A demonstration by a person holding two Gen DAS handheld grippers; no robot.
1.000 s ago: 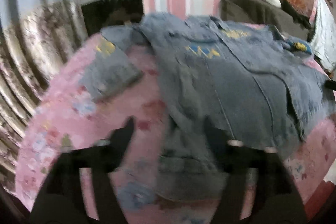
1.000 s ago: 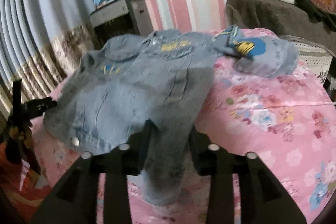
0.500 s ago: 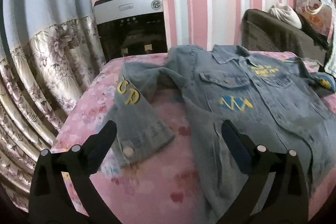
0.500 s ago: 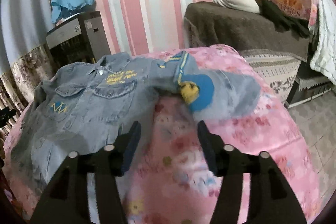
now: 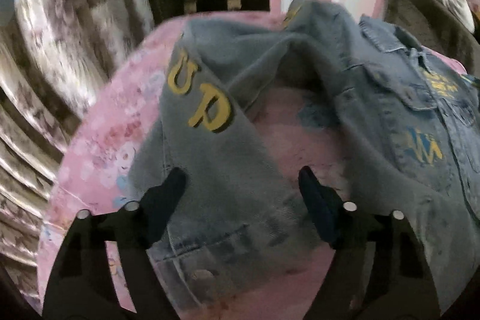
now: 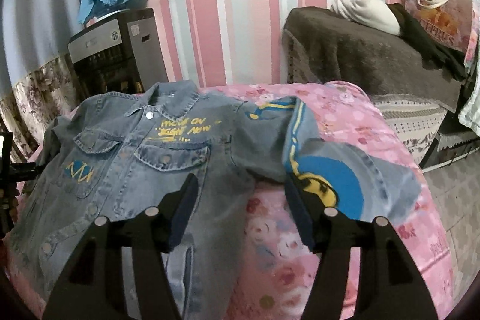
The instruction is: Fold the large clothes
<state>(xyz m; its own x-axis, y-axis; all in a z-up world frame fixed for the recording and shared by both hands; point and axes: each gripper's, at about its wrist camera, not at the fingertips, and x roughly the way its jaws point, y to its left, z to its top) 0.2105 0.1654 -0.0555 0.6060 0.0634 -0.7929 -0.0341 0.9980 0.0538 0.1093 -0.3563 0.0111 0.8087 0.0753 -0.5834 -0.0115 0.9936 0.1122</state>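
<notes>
Right wrist view: the bed [image 6: 375,146] with its pink floral cover fills the frame, and on it your denim jacket [image 6: 144,158] lies front-up, collar toward the striped wall, both sleeves thrown outward. Since a second ago you have swung each hand off the jacket's hem and out to a sleeve. The right sleeve [image 6: 339,176], with its blue and yellow patch, now lies just beyond the right gripper [image 6: 243,194]; its jaws have opened a little and stand apart with only bedcover and jacket edge behind them. In the left wrist view the left sleeve [image 5: 210,158], lettered "UP", runs up between the fingers of the left gripper [image 5: 241,185]; those jaws have just been closing, yet they look apart and not pressing the cloth, though blur makes that uncertain. Judged from this, the sleeve fold is next and no fold is made. The left cuff's end is cut off below the frame; the jacket's hem hides behind the right gripper.
</notes>
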